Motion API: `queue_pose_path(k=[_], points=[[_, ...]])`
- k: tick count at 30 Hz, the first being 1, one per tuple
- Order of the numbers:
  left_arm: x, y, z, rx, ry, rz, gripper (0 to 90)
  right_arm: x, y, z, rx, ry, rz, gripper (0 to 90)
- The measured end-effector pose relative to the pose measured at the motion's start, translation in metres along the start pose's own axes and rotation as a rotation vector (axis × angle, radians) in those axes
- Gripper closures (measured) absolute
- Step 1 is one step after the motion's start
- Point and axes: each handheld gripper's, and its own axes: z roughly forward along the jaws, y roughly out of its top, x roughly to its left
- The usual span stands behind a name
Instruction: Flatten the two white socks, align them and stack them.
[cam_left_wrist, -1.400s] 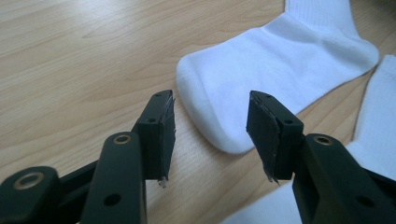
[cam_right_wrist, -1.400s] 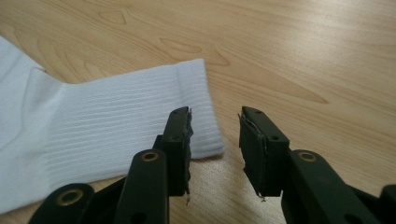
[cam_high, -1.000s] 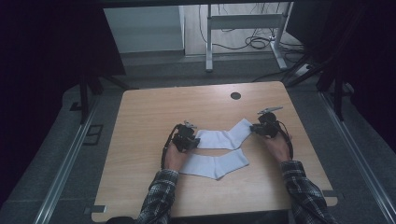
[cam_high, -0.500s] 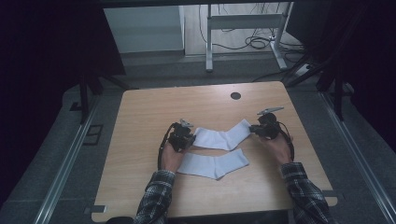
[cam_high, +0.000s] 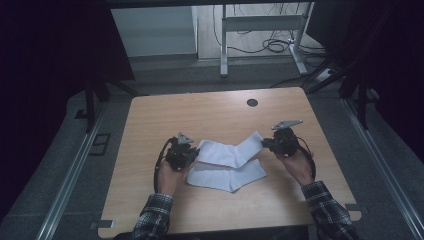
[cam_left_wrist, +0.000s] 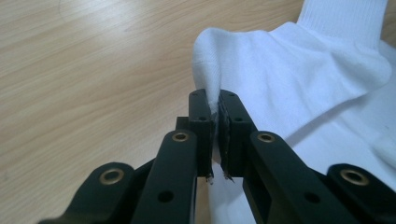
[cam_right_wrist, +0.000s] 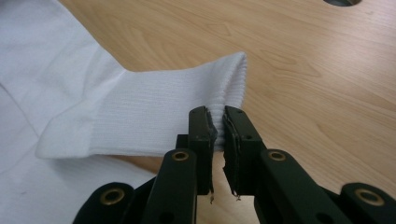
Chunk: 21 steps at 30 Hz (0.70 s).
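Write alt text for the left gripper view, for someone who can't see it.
The left gripper pinches the toe end of a white sock, lifting a fold of fabric between its two black jaws. The sock stretches away to the right over a light wooden table.

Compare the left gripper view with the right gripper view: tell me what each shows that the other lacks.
Left gripper view: the left gripper pinches the upper sock at its smooth toe end. Right gripper view: the right gripper pinches the ribbed cuff, and a dark round hole marks the tabletop. Both: shut black fingers, white sock fabric, the wooden table.
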Motion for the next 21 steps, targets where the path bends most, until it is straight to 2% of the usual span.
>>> queue_pose_path(k=[5,10,15,21], points=[[0.0,-0.014,-0.017,-0.004,-0.007,0.008,84.8,0.017,-0.004,-0.007,-0.002,0.022,-0.04,80.9],[-0.002,-0.026,-0.026,-0.01,-0.016,0.003,84.8,0.032,-0.01,-0.017,-0.005,0.042,-0.07,80.9],[-0.005,-0.037,-0.034,-0.019,-0.03,-0.006,84.7,0.043,-0.017,-0.026,-0.007,0.063,-0.088,80.8],[-0.012,-0.046,-0.037,-0.018,-0.042,0.008,84.7,0.051,-0.027,-0.034,-0.001,0.077,-0.095,80.8]])
